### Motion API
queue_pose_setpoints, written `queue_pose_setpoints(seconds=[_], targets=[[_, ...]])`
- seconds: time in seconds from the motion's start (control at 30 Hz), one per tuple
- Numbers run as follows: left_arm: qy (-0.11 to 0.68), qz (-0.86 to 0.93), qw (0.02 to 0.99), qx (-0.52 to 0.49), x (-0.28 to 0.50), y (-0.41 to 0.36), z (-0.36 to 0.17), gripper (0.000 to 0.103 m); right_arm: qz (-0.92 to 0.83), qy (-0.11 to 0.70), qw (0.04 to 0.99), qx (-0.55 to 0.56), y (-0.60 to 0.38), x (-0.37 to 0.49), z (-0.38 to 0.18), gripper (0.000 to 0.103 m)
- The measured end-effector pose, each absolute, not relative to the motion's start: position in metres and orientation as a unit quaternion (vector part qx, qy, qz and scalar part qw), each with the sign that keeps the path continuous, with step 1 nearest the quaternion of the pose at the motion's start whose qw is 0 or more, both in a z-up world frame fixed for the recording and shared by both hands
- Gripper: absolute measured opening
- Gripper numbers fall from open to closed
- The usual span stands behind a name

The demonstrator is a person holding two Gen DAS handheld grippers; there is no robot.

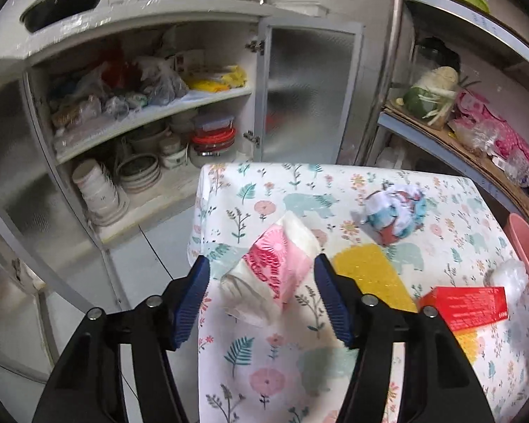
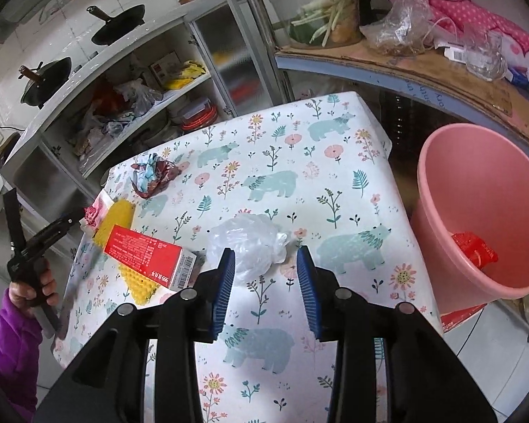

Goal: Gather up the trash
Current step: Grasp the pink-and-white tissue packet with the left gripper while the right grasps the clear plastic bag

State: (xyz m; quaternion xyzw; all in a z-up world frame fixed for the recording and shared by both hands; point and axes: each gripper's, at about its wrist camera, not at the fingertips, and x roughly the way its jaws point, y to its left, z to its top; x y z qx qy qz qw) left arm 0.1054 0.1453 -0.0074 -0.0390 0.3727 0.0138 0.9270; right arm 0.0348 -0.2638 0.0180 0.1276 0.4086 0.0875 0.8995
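Note:
My left gripper (image 1: 262, 264) is open, its jaws on either side of a pink and white tissue packet (image 1: 275, 275) near the table's left edge. My right gripper (image 2: 266, 259) is open just in front of a crumpled clear plastic bag (image 2: 248, 243). A red box (image 2: 143, 252) lies on a yellow textured sheet (image 2: 121, 216); both also show in the left wrist view, box (image 1: 469, 305) and sheet (image 1: 366, 271). A crumpled colourful wrapper (image 1: 396, 213) lies further back. A pink bin (image 2: 483, 222) stands at the table's right side with a red item (image 2: 474, 250) inside.
The table has a floral bear-print cloth (image 2: 299, 162). An open cabinet (image 1: 141, 134) with bowls and bags stands behind to the left. A metal shelf (image 2: 405, 67) with clutter overhangs the bin on the right. The left gripper (image 2: 35, 243) and hand show at left.

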Motion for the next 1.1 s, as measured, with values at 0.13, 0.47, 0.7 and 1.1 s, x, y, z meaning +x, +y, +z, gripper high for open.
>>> queue_pose_setpoints(seconds=[0.13,0.47,0.7,1.1], targets=[[0.381,0.004,0.923,-0.055,0.111,0.151,-0.016,0.05,0.083,0.413,0.898,0.126,-0.263,0.04,0.015,0.037],[0.375,-0.002,0.924,-0.069,0.099,0.145,-0.018,0.029,0.101,0.42,0.891,0.143,-0.264,0.042,0.011,0.037],[0.356,-0.012,0.93,-0.088,0.08,0.139,0.001,0.029,0.113,0.42,0.889,0.144,-0.26,0.042,0.012,0.043],[0.337,-0.038,0.937,-0.088,0.059,0.12,0.032,0.029,0.141,0.405,0.894,0.127,-0.24,0.048,0.023,0.05]])
